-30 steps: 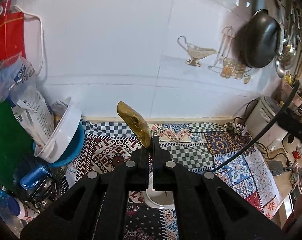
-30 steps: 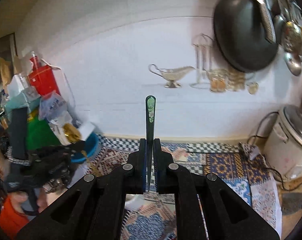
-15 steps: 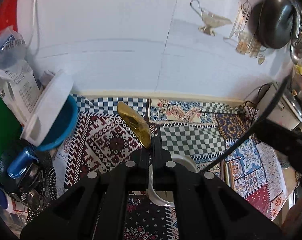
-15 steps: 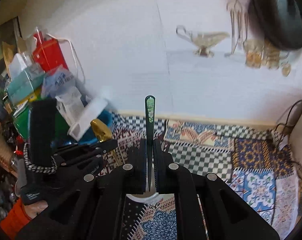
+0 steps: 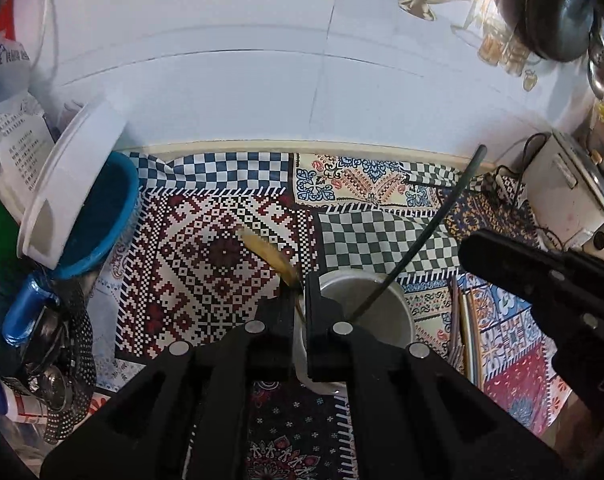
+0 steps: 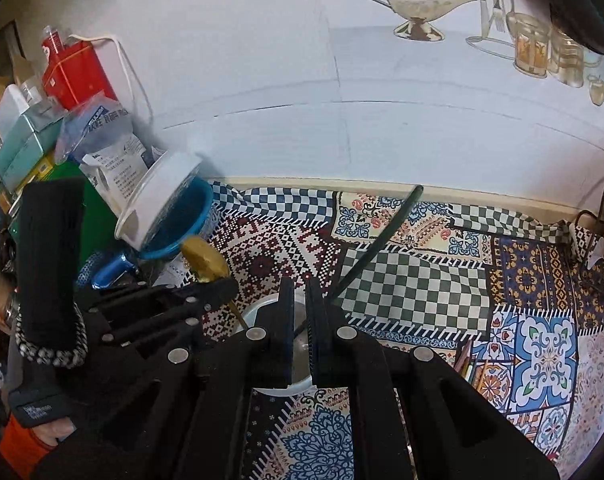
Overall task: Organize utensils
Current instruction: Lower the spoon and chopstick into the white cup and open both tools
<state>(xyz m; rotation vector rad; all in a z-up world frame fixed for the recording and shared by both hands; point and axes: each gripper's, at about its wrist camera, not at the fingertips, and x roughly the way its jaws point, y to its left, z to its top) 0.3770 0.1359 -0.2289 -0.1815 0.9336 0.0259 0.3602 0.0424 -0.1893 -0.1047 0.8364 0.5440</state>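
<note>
A white cup (image 5: 398, 300) stands on the patterned cloth, just below both grippers; it also shows in the right wrist view (image 6: 262, 308). A dark green utensil (image 5: 426, 232) leans in the cup, free of any fingers; in the right wrist view (image 6: 378, 240) it tilts up to the right. My left gripper (image 5: 300, 280) holds a gold spoon (image 5: 268, 252) over the cup's left rim; the spoon (image 6: 204, 260) and the left gripper (image 6: 222, 288) show in the right wrist view. My right gripper (image 6: 298, 292) stands slightly open and empty above the cup.
A white tub in a blue bowl (image 5: 82, 208) leans at the left beside bags and boxes. A rice cooker (image 5: 566, 196) stands at the right. Several more utensils (image 5: 458, 320) lie on the cloth right of the cup.
Both grippers came down toward the cup. My right gripper let go of the green utensil, which now leans in the cup. The gold spoon sank lower over the rim.
</note>
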